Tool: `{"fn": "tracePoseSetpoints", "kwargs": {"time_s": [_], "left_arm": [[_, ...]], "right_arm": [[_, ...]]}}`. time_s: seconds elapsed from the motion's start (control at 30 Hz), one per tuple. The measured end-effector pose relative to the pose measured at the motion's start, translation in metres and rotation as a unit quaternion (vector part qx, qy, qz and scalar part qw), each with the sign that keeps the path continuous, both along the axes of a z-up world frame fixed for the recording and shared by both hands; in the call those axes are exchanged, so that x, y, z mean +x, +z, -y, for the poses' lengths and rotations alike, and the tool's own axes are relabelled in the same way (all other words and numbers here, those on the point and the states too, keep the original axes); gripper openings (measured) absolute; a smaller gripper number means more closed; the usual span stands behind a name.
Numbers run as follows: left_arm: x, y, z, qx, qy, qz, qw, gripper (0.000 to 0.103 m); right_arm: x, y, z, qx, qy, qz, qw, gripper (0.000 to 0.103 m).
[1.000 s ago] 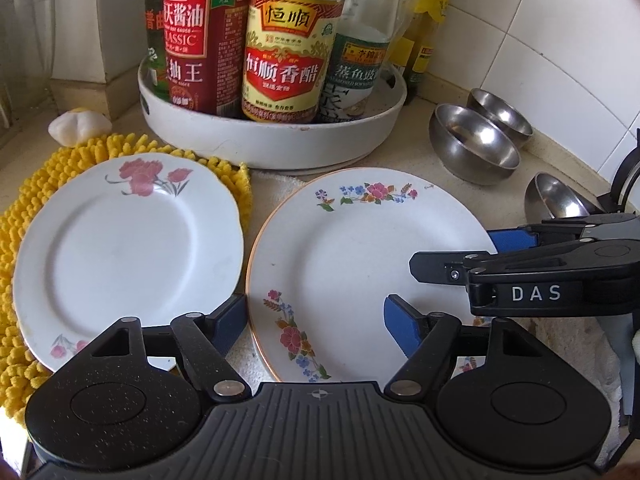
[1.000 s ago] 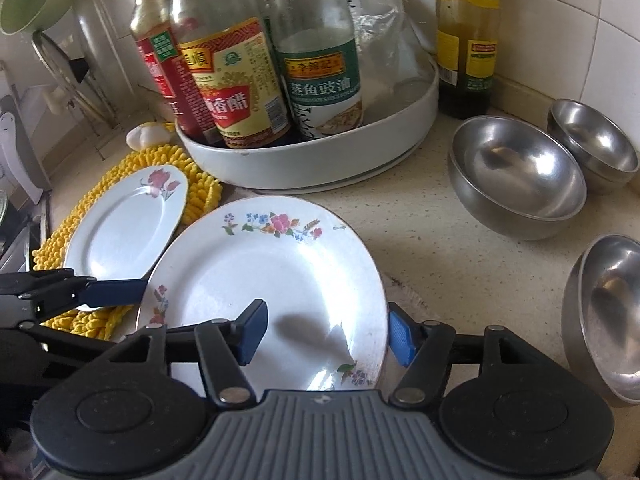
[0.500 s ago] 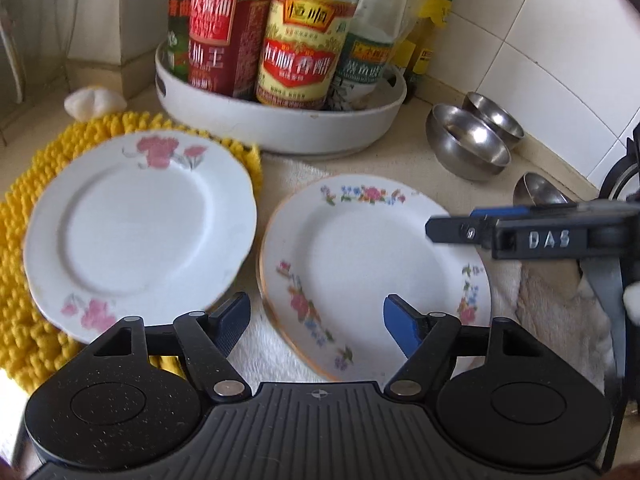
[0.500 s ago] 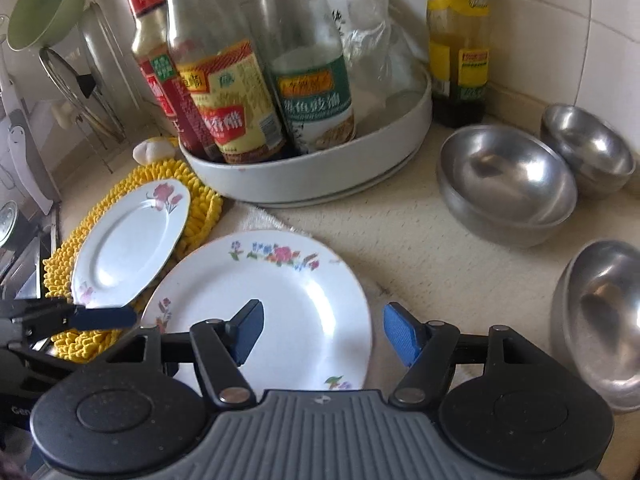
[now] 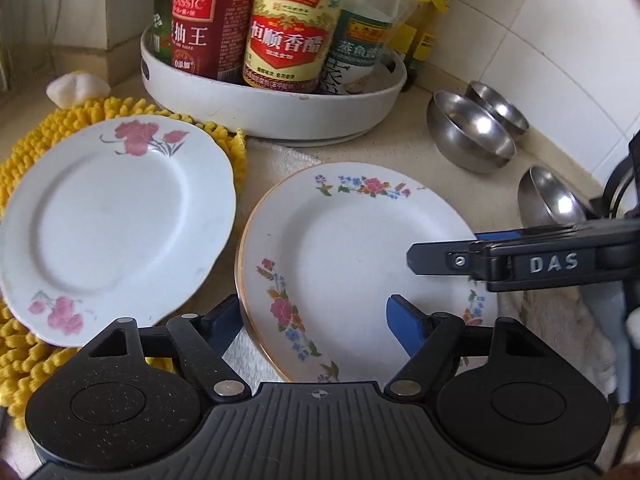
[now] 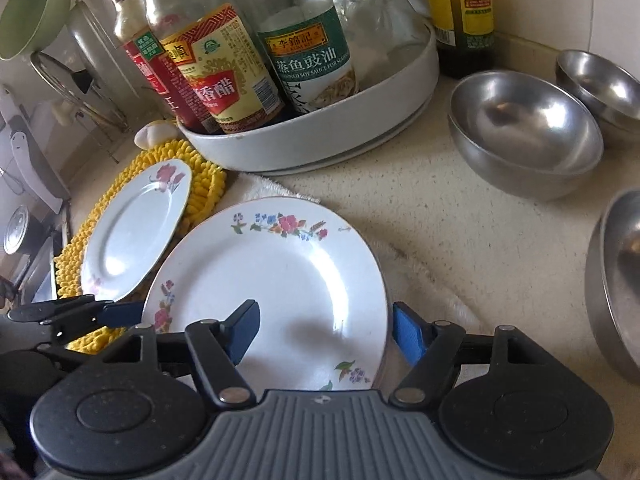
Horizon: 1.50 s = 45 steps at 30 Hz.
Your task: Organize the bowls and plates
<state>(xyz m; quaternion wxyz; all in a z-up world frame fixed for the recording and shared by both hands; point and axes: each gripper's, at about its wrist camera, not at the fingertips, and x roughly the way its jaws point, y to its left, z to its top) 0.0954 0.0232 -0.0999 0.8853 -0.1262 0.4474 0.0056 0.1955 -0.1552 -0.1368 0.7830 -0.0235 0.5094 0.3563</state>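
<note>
A gold-rimmed white plate with coloured flowers lies on a white towel on the counter. My left gripper is open and straddles its near-left rim. My right gripper is open and straddles its right rim; it shows from the side in the left wrist view. A second white plate with pink flowers lies on a yellow mat to the left. Three steel bowls stand on the right.
A white round tray with several sauce bottles stands behind the plates. A dark bottle stands by the tiled wall. The yellow chenille mat lies on the left. A garlic bulb lies behind the mat.
Both grippers moved back in toward the flowered plate, so it looks larger and sits between each pair of fingers. Both stay open.
</note>
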Motion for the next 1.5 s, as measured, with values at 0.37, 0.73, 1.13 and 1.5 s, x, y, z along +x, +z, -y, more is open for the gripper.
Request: {"fn": "tracePoseSetpoints", "kwargs": {"time_s": [0.37, 0.73, 1.13, 1.5], "left_arm": [[-0.010, 0.005, 0.021, 0.002, -0.031, 0.002, 0.9995, 0.082], [-0.032, 0.031, -0.007, 0.004, -0.003, 0.046, 0.9989, 0.082], [-0.058, 0.054, -0.097, 0.076, 0.151, 0.041, 0.9847, 0.086], [-0.027, 0.044, -0.163, 0.072, 0.110, 0.026, 0.9910, 0.088]], "right_arm": [[-0.024, 0.009, 0.032, -0.019, -0.026, -0.032, 0.999, 0.091], [-0.028, 0.034, 0.050, -0.002, -0.035, 0.015, 0.999, 0.090], [-0.014, 0.042, -0.041, 0.040, 0.066, 0.023, 0.997, 0.090], [-0.002, 0.019, -0.115, 0.034, 0.003, -0.013, 0.999, 0.090]]}}
